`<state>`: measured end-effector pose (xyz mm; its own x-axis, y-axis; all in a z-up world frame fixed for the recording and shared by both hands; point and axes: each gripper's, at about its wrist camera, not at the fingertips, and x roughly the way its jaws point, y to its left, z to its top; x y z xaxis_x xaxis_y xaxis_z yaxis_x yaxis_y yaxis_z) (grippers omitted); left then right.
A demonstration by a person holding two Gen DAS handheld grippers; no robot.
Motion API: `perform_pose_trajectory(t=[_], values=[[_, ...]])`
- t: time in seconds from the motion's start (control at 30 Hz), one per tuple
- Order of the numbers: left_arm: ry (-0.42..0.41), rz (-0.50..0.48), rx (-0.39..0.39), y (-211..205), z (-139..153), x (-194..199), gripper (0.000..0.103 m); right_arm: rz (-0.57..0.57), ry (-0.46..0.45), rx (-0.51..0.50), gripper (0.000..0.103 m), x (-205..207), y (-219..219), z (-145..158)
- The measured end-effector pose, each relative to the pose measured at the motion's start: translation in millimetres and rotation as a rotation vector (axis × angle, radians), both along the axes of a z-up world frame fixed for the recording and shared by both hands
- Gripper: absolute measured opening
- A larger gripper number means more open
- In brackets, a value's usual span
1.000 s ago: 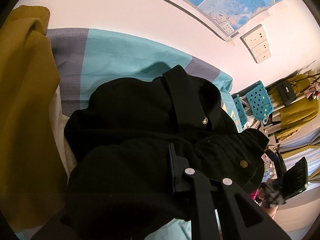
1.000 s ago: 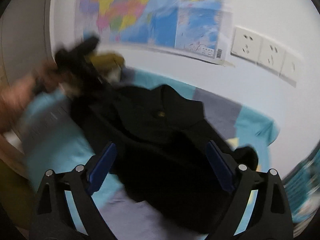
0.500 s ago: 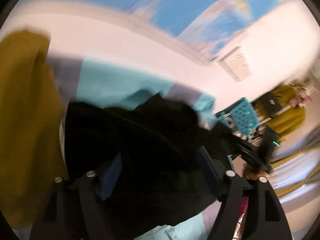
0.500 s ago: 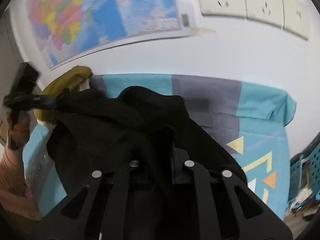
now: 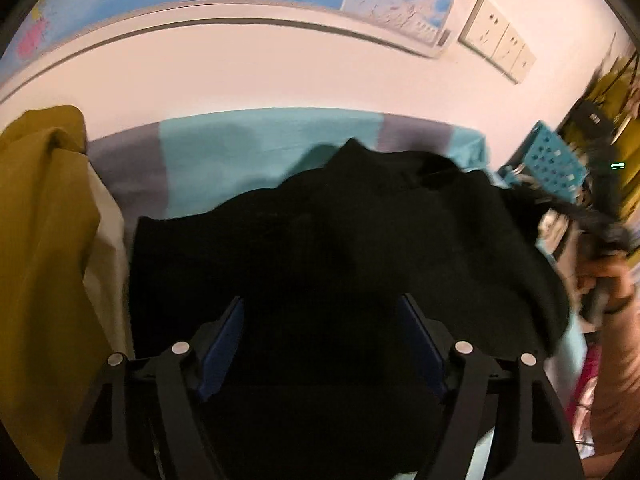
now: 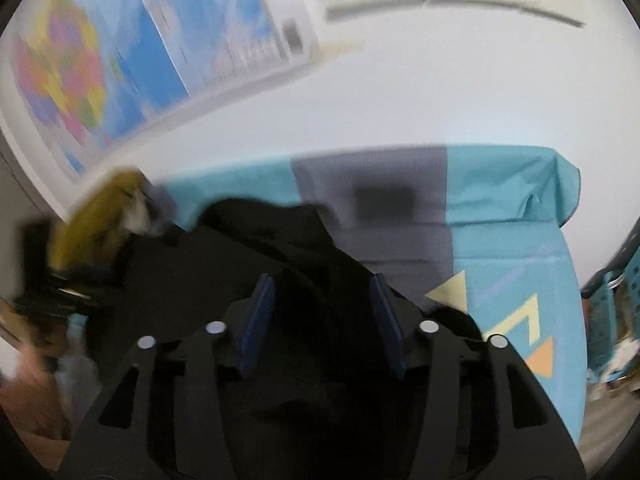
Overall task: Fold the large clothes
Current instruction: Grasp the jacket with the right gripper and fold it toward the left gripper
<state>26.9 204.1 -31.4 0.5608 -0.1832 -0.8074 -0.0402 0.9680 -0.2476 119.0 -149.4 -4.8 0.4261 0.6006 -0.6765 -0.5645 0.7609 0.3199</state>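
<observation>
A large black garment [image 5: 340, 248] lies bunched on a bed with a teal and grey sheet [image 5: 248, 148]. My left gripper [image 5: 322, 312] is open, its blue pads wide apart over the near part of the garment. In the right wrist view the same black garment [image 6: 224, 272] fills the lower middle. My right gripper [image 6: 322, 292] is open with a moderate gap, and black cloth lies between and under its fingers. The right gripper and the hand holding it show at the right edge of the left wrist view [image 5: 600, 240].
A mustard-yellow garment [image 5: 44, 240] lies on the bed's left side, also in the right wrist view [image 6: 100, 216]. A map [image 6: 120, 60] and wall sockets [image 5: 496, 44] are on the wall behind. A teal perforated basket [image 5: 548, 160] stands right of the bed.
My left gripper opened from shut on the garment and now hovers over it. My right gripper shut on the cloth half a second ago and has opened again. The garment lies more flattened.
</observation>
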Motion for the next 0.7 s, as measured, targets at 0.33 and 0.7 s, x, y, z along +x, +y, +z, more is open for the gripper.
perform_pose_trajectory(t=[0.33, 0.7], values=[[-0.134, 0.025, -0.027, 13, 18, -85, 0.085, -0.07, 0.086, 0.121, 0.081, -76, -111, -18], [-0.055, 0.086, -0.084, 20, -37, -122, 0.079, -0.021, 0.123, 0.181, 0.025, -110, -105, -59]])
